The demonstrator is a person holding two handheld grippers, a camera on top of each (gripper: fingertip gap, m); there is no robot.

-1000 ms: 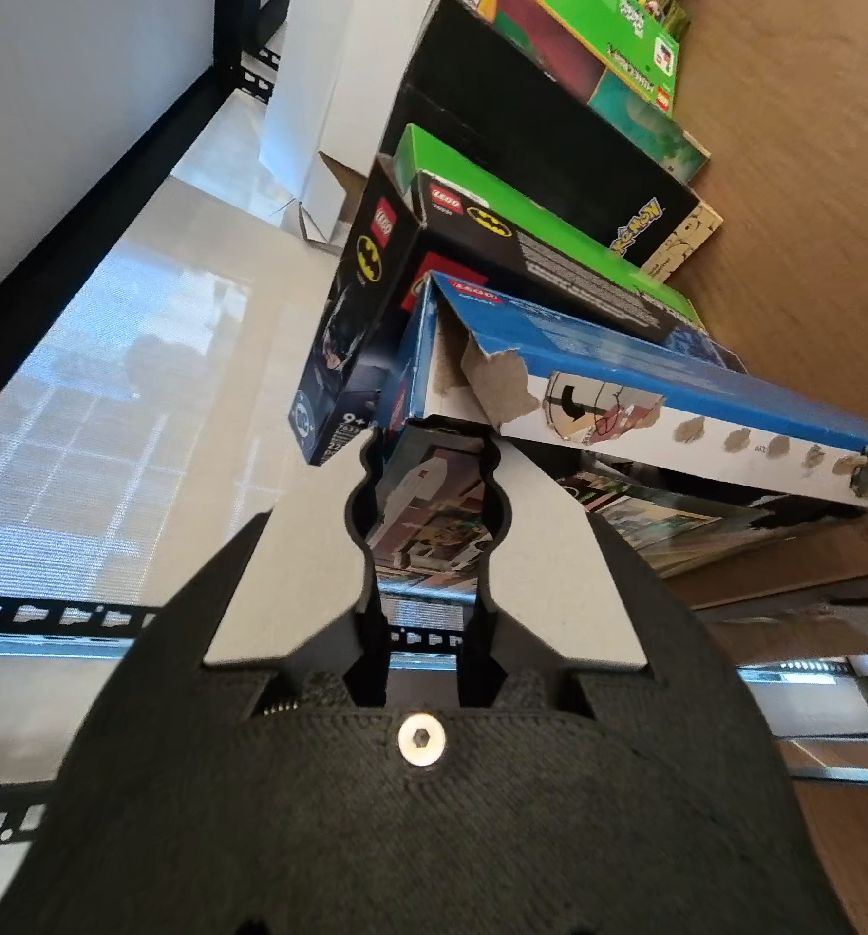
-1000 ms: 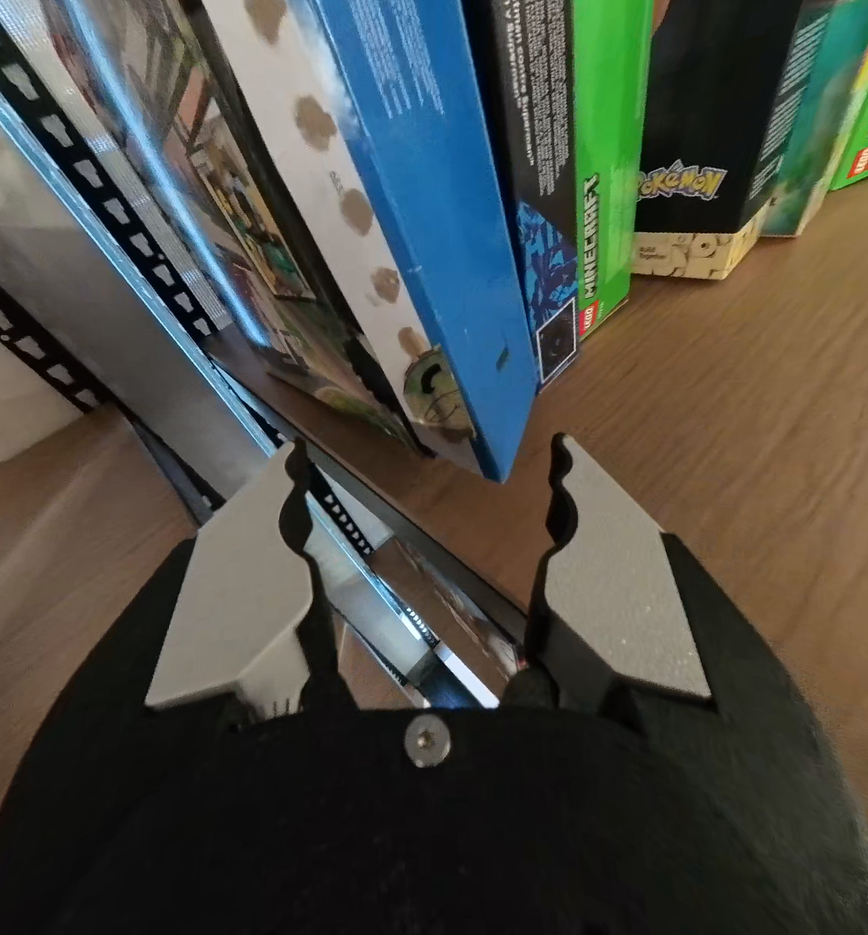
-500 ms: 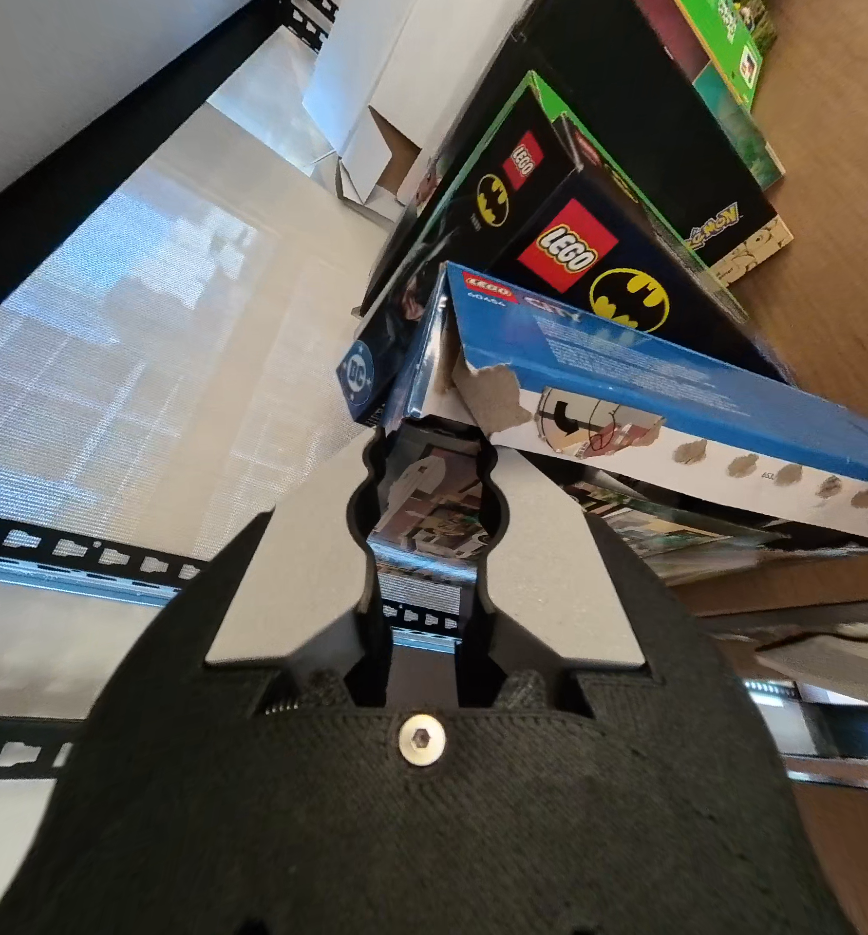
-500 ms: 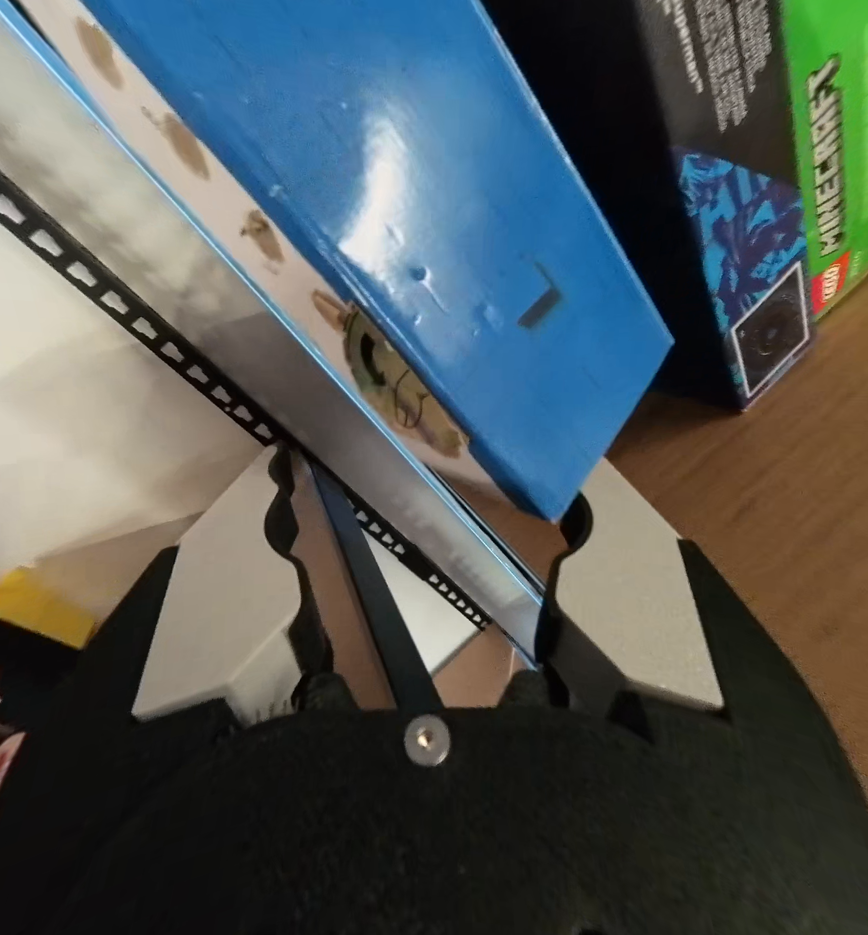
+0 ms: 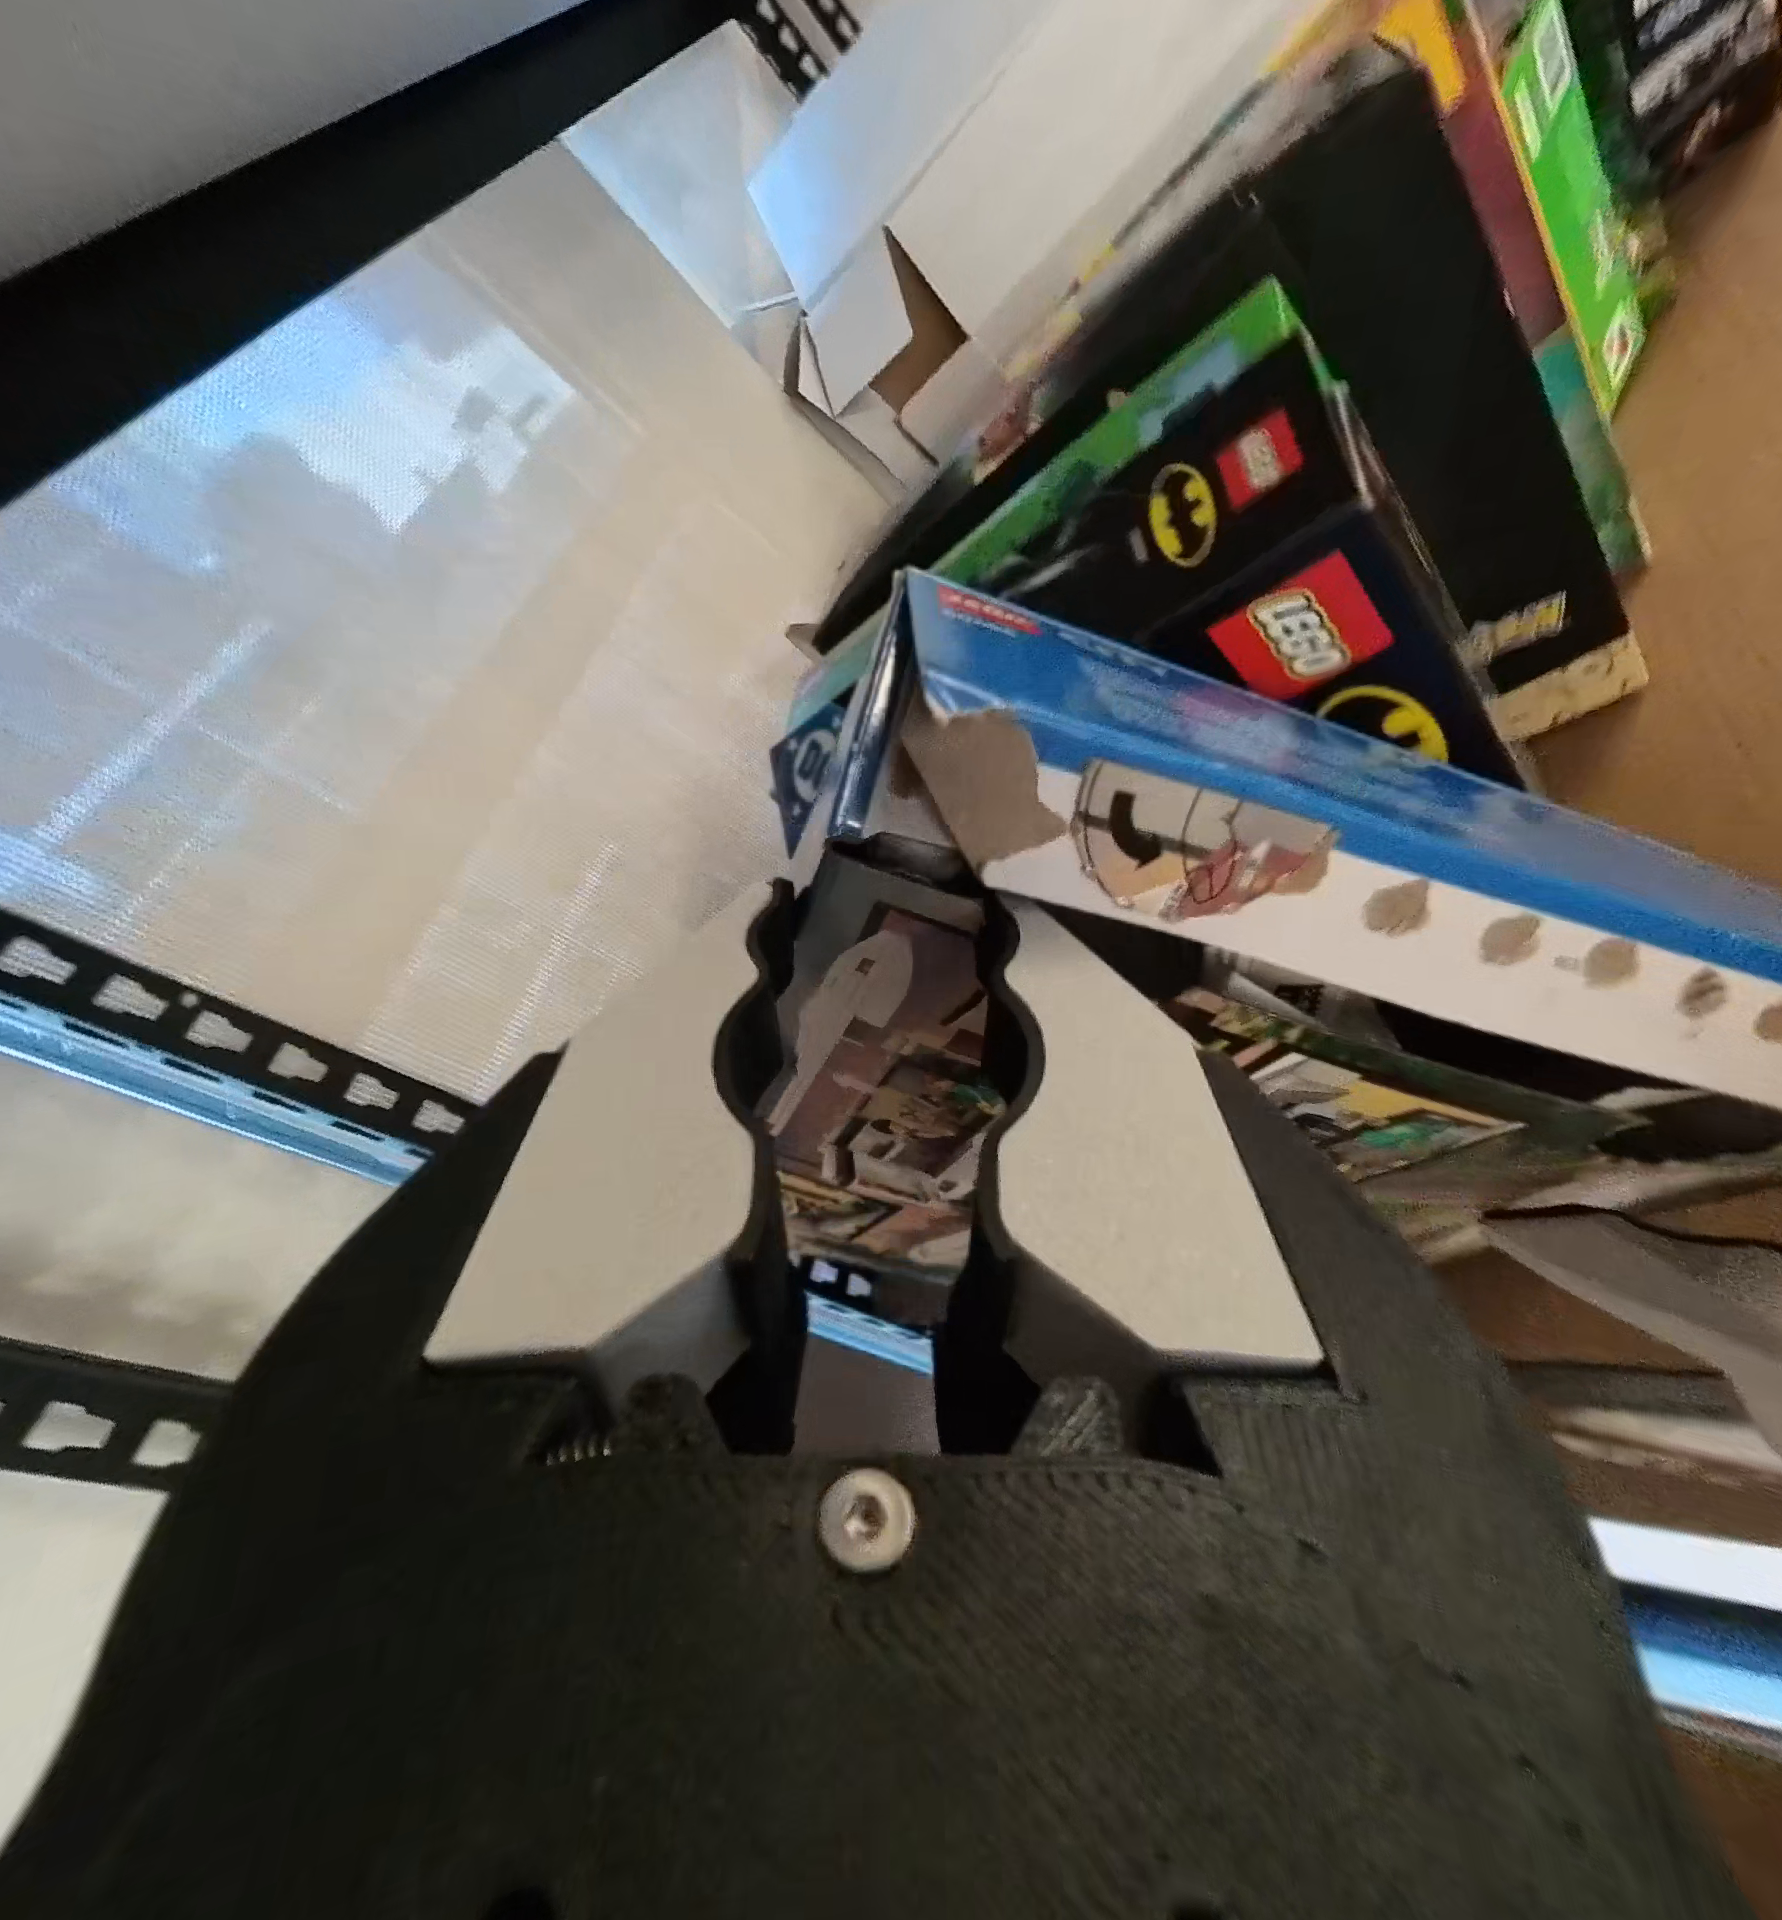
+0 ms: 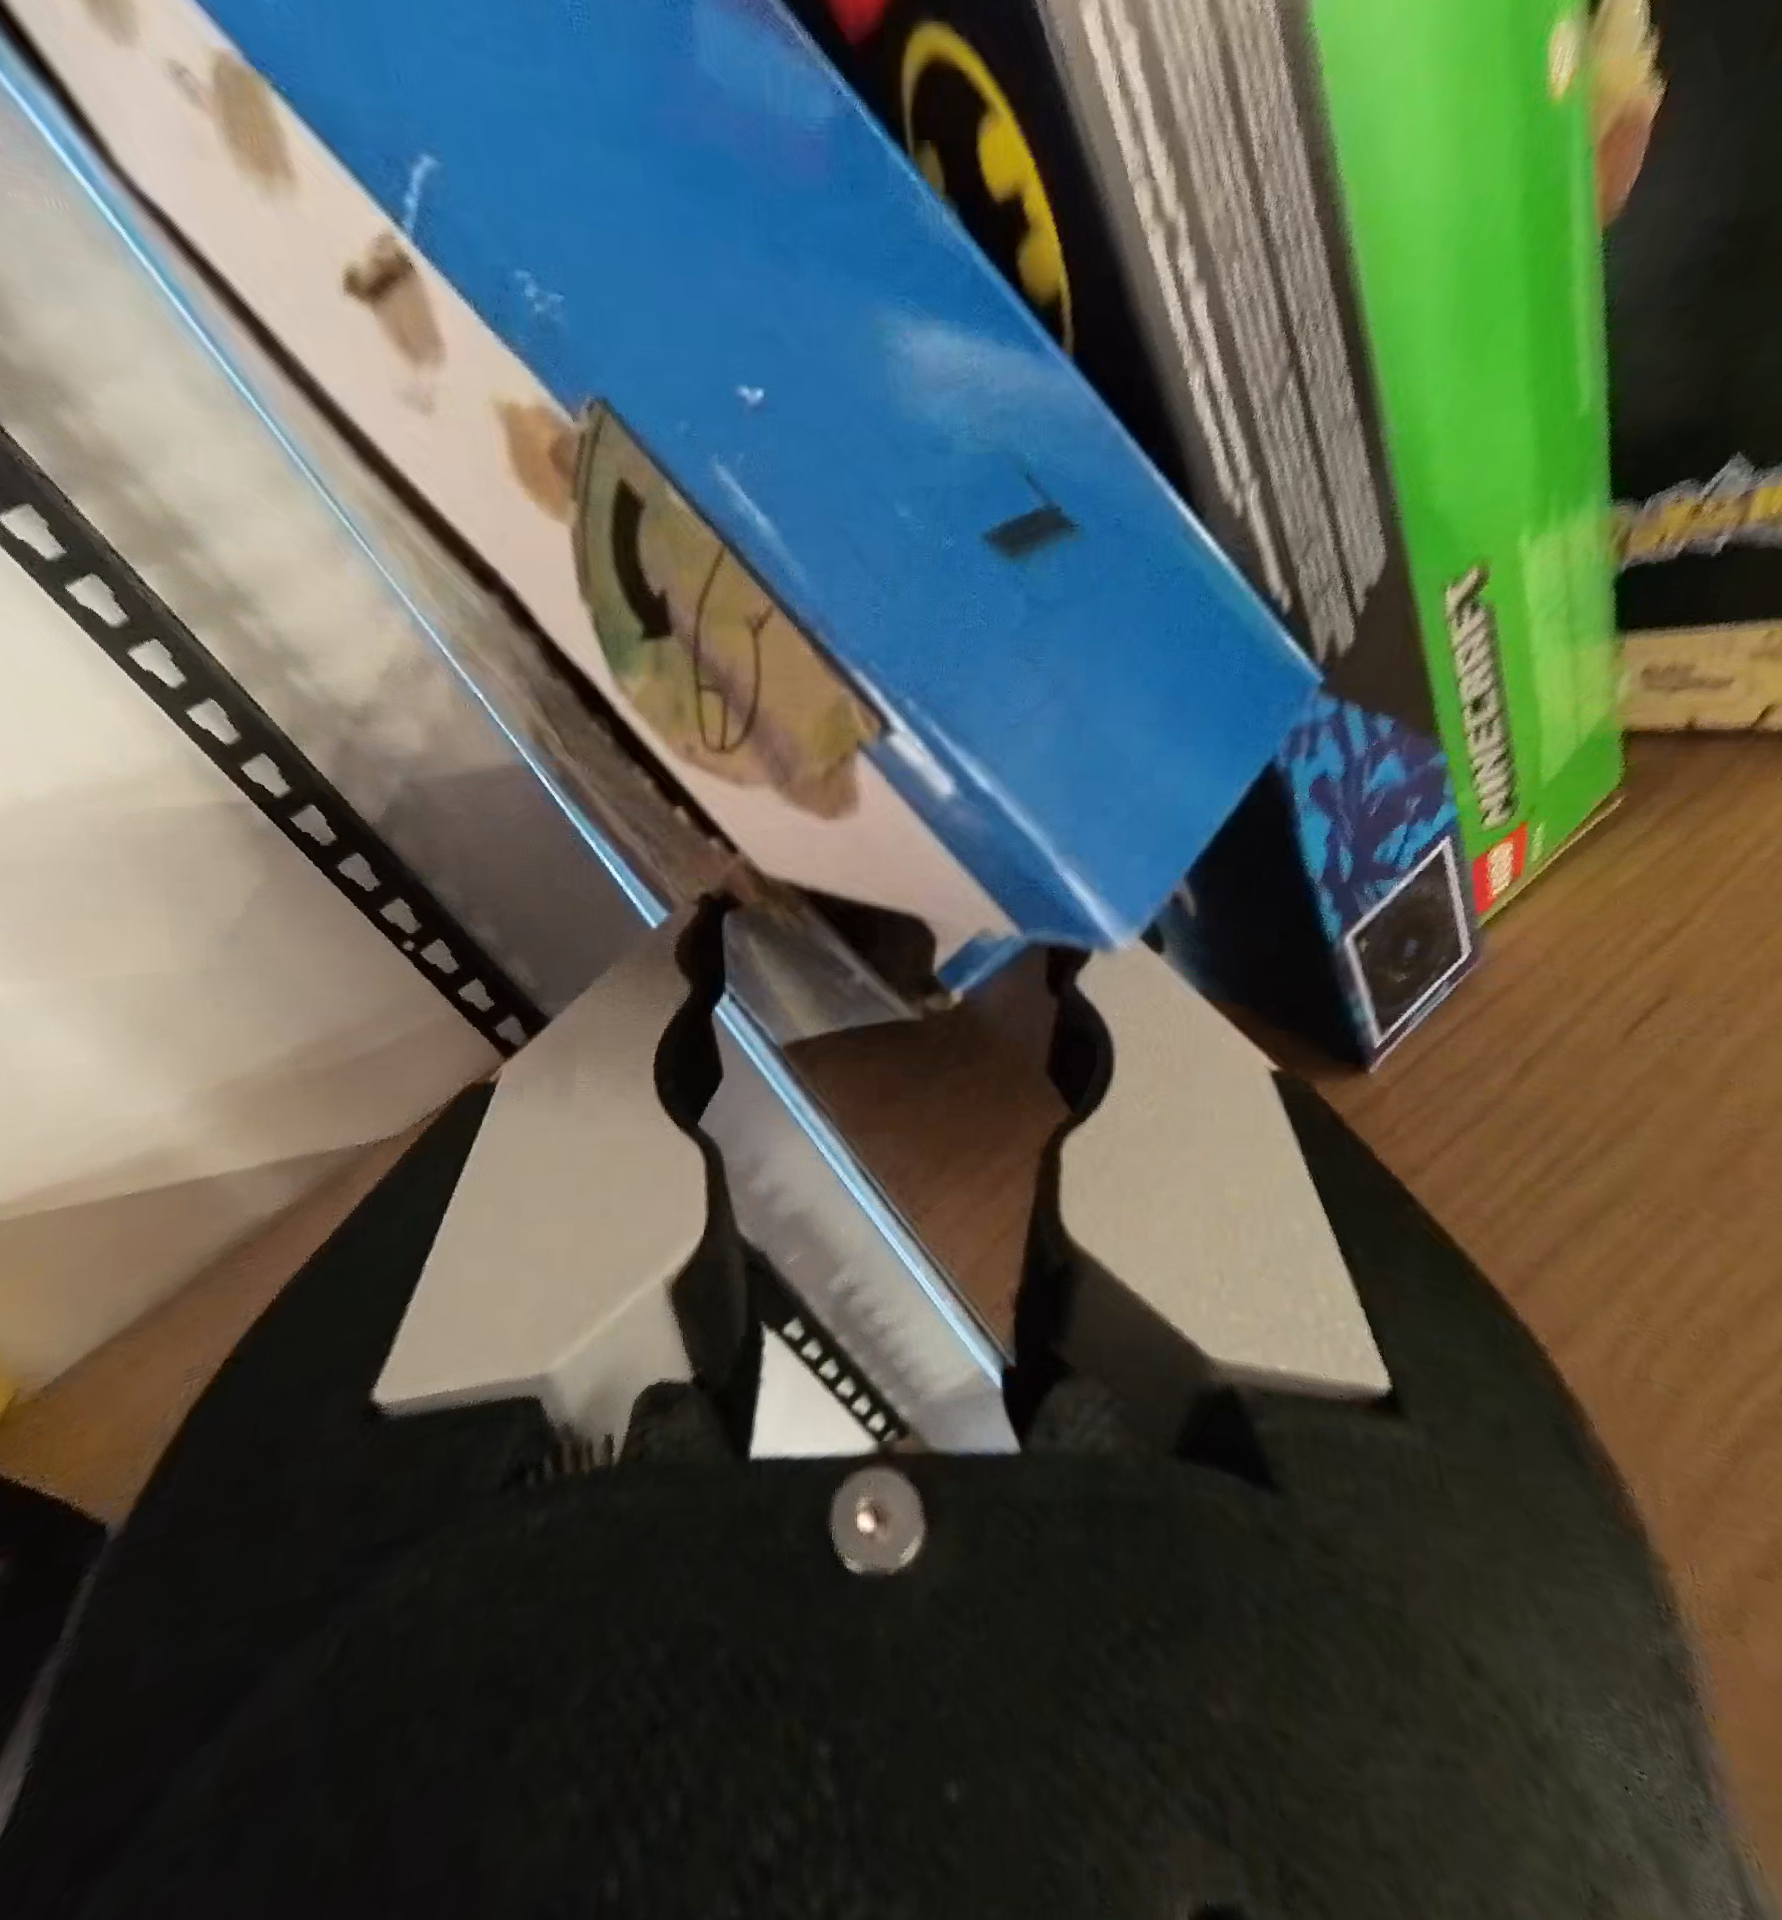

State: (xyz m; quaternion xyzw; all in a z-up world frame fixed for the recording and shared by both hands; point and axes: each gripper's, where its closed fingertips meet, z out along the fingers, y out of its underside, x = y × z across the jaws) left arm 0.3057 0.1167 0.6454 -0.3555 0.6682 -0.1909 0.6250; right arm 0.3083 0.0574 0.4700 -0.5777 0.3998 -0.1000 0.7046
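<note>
My left gripper [image 5: 889,914] is shut on the top corner of a thin dark box with a building picture [image 5: 887,1049], which leans at the end of a row of boxes. A blue box with a white torn side [image 5: 1386,800] lies against it. In the right wrist view the blue box [image 6: 762,364] leans over my right gripper [image 6: 882,945]. Its jaws stand apart, with the blue box's lower corner at the right fingertip [image 6: 1069,987] and the dark box's lower end [image 6: 845,930] between the tips.
Black boxes with a yellow bat emblem [image 5: 1282,540], a green box [image 6: 1469,416] and a black box with a tan base [image 6: 1739,665] stand in a row on the wooden shelf [image 6: 1593,1143]. A white open carton [image 5: 866,260] stands behind. The black perforated shelf post [image 6: 243,748] runs at the left.
My right gripper has moved up to the blue box's lower corner and its jaws have narrowed. My left gripper keeps its hold on the dark box, and its view has tilted.
</note>
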